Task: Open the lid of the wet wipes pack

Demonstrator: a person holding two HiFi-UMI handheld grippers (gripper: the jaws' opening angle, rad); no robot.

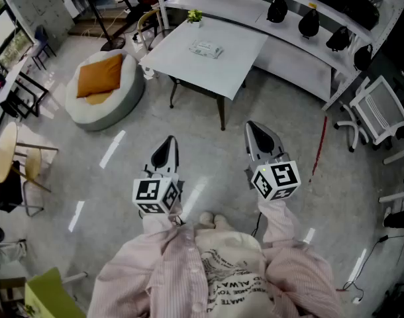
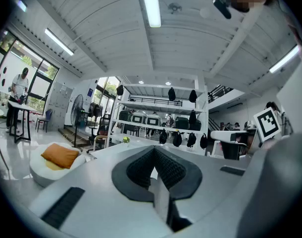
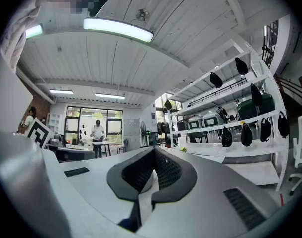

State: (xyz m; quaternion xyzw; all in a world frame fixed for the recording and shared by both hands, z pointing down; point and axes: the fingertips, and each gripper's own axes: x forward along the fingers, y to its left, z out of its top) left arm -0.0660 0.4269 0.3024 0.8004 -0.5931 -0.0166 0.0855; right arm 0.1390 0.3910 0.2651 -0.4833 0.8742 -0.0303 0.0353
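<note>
Pack (image 1: 206,48) lies flat about mid-table, clear of every edge of the table (image 1: 189,71); plant (image 1: 194,16) at the far corner; pack too small here to tell which side the lid's lip is on.

Step in hand, as I read it: approach; lid not yet touched.

Left gripper (image 1: 166,150): jaws pressed together, nothing between them; right gripper (image 1: 257,136): same, pads meeting, empty. Both are well apart from the table, over bare floor (image 1: 205,141); first job is getting up to the near edge.

To do it well:
- square up to the table so both grippers can reach the pack
- spread the jaws before coming down, not over the pack
- pin the pack body near one end with one gripper so it can't slide or lift
- catch the lid's free lip with the other gripper and swing it up about its hinge
- find the lip side before committing
- the pack looks soft, so press lightly; squeezing hard would likely bulge it and bind the lid

Pose: both hands out in front of the body, side by side, a gap between them; sleeves (image 1: 155,257) bent at the elbow; grippers level, noses aimed ahead toward the table; in head view the right one sits slightly farther ahead than the left.
</note>
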